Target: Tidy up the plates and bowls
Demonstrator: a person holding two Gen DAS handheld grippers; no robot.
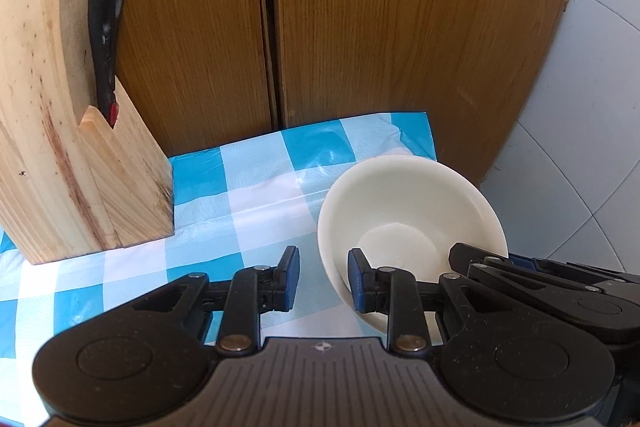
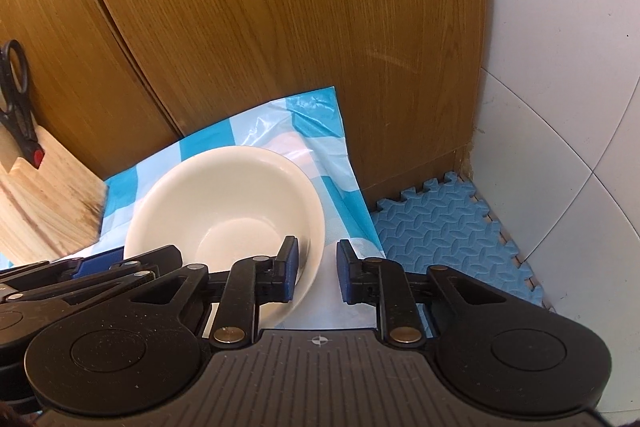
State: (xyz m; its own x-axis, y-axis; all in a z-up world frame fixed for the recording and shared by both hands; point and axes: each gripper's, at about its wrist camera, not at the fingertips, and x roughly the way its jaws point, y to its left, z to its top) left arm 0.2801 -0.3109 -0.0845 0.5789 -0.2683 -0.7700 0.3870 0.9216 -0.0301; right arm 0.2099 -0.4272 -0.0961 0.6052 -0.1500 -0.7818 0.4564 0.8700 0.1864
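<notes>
One white bowl [image 1: 416, 203], one wooden knife block [image 1: 68, 163], one pair of scissors [image 1: 106, 39], one foam mat [image 2: 448, 223], two grippers.

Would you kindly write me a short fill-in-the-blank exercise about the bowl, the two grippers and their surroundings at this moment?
1. The white bowl rests on a blue and white ______ tablecloth.
2. A pair of black ______ stands in the wooden knife block.
3. The left gripper and the right gripper each have one finger ______ the bowl and one outside.
4. Right of the tablecloth lies a blue ______ mat.

Missing words: checked; scissors; inside; foam
</notes>
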